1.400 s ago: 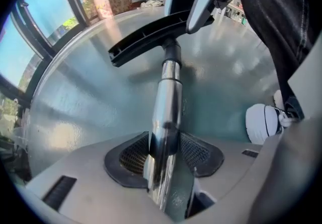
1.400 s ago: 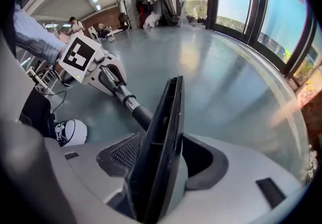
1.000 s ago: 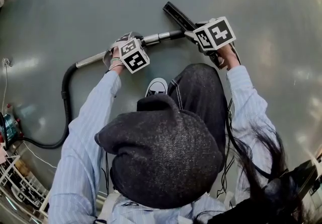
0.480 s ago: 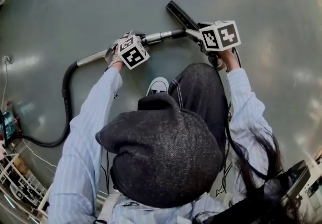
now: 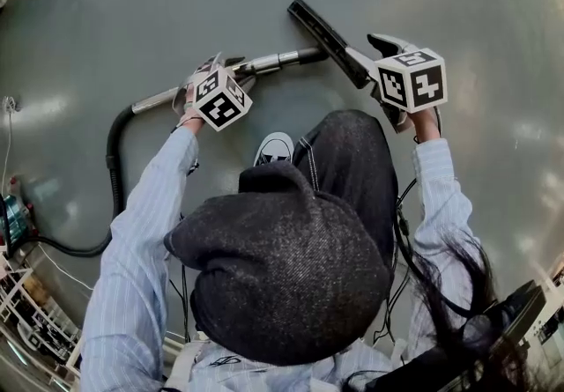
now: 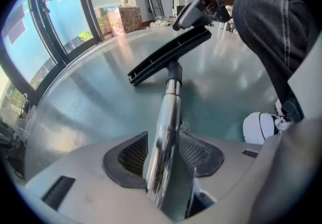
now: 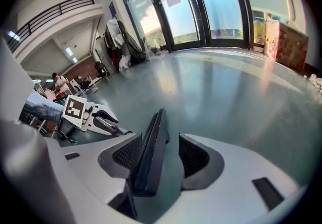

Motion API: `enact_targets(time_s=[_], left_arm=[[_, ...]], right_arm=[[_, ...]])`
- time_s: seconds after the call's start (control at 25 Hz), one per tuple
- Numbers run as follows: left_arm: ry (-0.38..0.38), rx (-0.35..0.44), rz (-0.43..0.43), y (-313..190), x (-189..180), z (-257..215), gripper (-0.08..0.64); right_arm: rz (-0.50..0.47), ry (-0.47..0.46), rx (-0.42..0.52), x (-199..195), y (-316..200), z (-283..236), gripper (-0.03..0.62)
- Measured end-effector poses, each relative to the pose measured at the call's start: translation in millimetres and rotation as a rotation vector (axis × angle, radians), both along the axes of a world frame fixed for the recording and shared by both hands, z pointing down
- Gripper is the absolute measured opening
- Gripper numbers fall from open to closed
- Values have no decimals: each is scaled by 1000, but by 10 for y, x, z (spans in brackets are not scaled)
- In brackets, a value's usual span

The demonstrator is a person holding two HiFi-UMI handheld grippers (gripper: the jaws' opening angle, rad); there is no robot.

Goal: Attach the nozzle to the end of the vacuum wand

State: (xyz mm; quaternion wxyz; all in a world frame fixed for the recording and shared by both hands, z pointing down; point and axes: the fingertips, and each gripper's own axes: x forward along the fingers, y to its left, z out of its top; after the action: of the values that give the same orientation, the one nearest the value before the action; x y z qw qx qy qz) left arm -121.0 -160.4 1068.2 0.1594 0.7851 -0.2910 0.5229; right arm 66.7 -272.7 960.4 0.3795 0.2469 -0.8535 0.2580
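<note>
Glossy grey-green floor point(image 5: 132, 3), tall windows point(image 7: 201, 6) beyond. Black floor nozzle point(image 5: 324, 33) sits down at floor level w/ its neck meeting the tip of the chrome vacuum wand point(image 5: 275, 60); no gap shows at the joint in the left gripper view. Left gripper point(image 6: 163, 155) is clamped on the wand, both pads against the tube. Right gripper point(image 7: 160, 155) has the nozzle's near end between its jaws, which stand wide; a gap shows on one side, so no real squeeze. Vs. a sec ago the right gripper has backed off toward the person, baring more of the nozzle, while wand and nozzle barely shifted (reads as joint made, hand letting go; a seating check prob. remains). Count: 1 nozzle, 1 wand, 1 black hose point(image 5: 113, 161), 2 grippers, 1 white shoe point(image 5: 275, 151).
</note>
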Motion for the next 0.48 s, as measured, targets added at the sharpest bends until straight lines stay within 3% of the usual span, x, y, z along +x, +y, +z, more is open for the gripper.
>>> enact_targets(time_s=[0.12,0.32,0.48], left_arm=[[111,83,-80,-91,50,-401,189],[387,198,-263,-404,209,-1041,172],[477,276,-348,-561,294,-1191,21]], right_arm=[[6,-76,4,-8,71,-160,229],[16,-175,18,-148,148,-347,227],[8,-179,58,-158,155,-343,213]])
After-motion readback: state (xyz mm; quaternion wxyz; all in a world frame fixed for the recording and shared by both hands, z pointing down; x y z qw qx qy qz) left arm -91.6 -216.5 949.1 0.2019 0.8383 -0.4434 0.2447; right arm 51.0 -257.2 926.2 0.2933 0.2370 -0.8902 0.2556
